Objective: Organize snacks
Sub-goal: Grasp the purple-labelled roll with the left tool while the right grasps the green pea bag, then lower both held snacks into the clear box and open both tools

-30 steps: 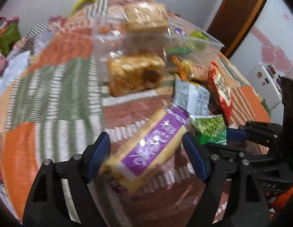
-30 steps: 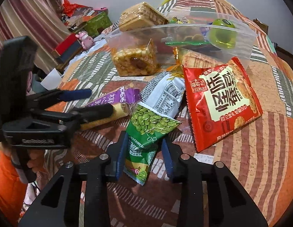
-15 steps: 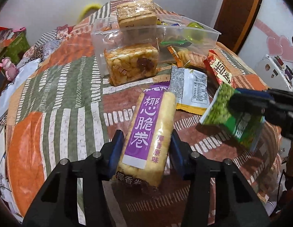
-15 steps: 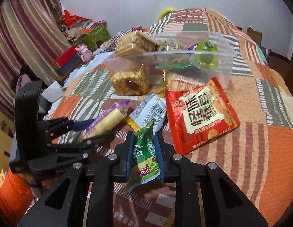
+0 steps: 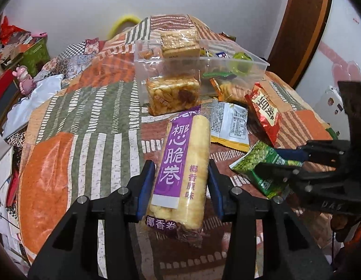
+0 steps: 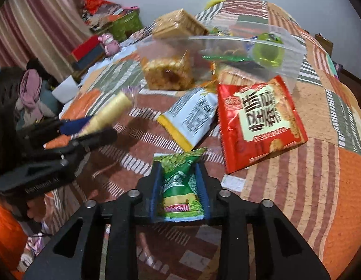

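My left gripper (image 5: 180,175) has a long yellow roll pack with a purple label (image 5: 185,161) between its blue pads; the jaws are closing and press its sides, holding it above the patchwork cloth (image 5: 82,140). In the right wrist view the same roll (image 6: 112,109) sticks out of the left gripper (image 6: 91,128). My right gripper (image 6: 178,170) holds a green pea packet (image 6: 180,186) off the table; its jaws are opening while the pads still touch the packet. Behind stands a clear plastic box (image 6: 290,53) with several snacks in it.
A red snack bag (image 6: 262,121) and a white packet (image 6: 192,116) lie in front of the box. A wrapped brown cake block (image 5: 173,95) stands by the box's near wall, and a cracker pack (image 5: 180,43) rests on top. Clutter lies beyond the table's left edge.
My left gripper closed on the purple-labelled roll, turned it lengthwise and raised it. My right gripper lifted the green pea packet off the cloth.
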`<act>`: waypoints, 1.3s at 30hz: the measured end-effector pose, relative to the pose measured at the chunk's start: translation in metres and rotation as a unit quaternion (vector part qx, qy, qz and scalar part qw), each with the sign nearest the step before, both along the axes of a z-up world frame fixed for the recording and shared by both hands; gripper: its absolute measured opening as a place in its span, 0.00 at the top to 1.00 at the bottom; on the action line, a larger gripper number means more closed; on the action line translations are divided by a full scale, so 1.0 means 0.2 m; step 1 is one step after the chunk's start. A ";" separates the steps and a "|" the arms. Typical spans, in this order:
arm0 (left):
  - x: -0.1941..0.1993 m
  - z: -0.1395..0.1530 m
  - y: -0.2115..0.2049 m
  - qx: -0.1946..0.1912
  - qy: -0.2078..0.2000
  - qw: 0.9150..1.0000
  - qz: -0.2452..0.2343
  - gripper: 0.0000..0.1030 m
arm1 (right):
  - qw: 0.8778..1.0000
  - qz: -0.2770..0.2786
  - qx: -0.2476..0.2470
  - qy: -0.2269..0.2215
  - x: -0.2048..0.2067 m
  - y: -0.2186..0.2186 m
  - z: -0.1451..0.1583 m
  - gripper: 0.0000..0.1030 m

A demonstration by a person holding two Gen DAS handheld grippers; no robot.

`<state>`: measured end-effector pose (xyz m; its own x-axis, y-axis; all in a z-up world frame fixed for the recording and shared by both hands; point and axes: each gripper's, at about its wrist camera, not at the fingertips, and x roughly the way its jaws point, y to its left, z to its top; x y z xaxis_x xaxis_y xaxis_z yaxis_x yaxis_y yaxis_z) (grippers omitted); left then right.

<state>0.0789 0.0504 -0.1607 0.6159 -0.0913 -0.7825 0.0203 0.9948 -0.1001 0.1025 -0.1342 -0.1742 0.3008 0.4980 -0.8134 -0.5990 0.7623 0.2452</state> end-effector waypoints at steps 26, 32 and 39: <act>0.20 0.38 0.09 -0.008 -0.102 0.994 0.029 0.57 | 0.994 -0.035 0.068 -0.072 0.15 -0.08 0.30 0.80; 0.40 0.45 0.13 -0.009 -0.112 0.993 0.030 0.57 | 0.988 -0.070 0.090 -0.102 0.35 -0.11 0.42 0.80; 0.64 0.44 0.17 -0.021 -0.103 0.994 0.026 0.57 | 0.984 -0.096 0.091 -0.121 0.53 -0.08 0.45 0.80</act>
